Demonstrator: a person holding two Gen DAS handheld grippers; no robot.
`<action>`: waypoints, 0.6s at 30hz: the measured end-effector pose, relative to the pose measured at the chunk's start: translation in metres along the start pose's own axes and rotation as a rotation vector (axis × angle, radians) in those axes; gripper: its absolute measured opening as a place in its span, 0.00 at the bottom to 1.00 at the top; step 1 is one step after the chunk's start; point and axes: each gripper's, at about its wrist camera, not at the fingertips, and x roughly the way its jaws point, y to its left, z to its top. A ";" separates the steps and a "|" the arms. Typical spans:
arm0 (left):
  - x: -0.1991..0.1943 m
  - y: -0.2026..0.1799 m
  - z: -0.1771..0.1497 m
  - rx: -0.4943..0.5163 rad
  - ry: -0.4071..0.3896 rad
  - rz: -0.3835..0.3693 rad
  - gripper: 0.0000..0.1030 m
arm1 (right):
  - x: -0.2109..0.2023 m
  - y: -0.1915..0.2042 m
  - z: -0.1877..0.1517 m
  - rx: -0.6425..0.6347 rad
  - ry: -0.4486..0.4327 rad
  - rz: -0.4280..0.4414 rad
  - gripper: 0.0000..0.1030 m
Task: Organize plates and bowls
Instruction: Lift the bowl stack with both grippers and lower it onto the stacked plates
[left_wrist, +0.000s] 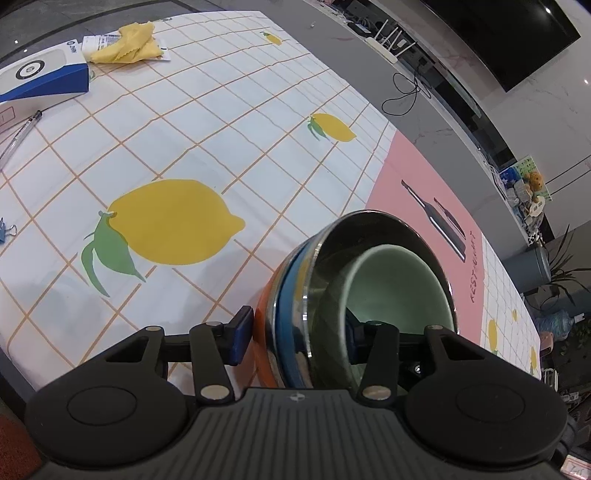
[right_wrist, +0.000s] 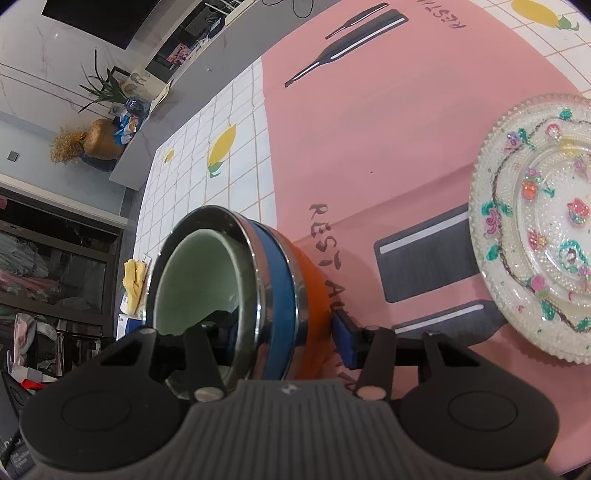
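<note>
A nested stack of bowls (left_wrist: 295, 314) is held between both grippers, above the table. It has an orange bowl (left_wrist: 264, 332) outermost, a blue one, a steel one (left_wrist: 369, 229), and a pale green bowl (left_wrist: 399, 284) inside. My left gripper (left_wrist: 295, 332) is shut on one side of its rim. My right gripper (right_wrist: 280, 339) is shut on the other side of the stack (right_wrist: 258, 280). A clear glass plate with painted flowers (right_wrist: 535, 221) lies on the pink mat (right_wrist: 369, 129) to the right.
The table has a lemon-print grid cloth (left_wrist: 184, 147). At its far left lie a blue and white box (left_wrist: 40, 77), a yellow cloth (left_wrist: 125, 44), a pen (left_wrist: 22, 129) and a blue binder clip (left_wrist: 5, 229). A grey counter (left_wrist: 369, 74) runs beyond the table.
</note>
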 end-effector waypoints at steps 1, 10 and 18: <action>0.000 -0.001 0.000 0.006 -0.002 0.000 0.52 | 0.000 -0.002 0.000 0.007 -0.002 0.002 0.44; -0.001 -0.017 -0.005 0.068 -0.002 0.001 0.52 | -0.010 -0.010 -0.001 0.024 -0.013 -0.005 0.41; -0.008 -0.042 -0.011 0.122 -0.017 -0.048 0.52 | -0.037 -0.018 0.006 0.024 -0.056 0.001 0.40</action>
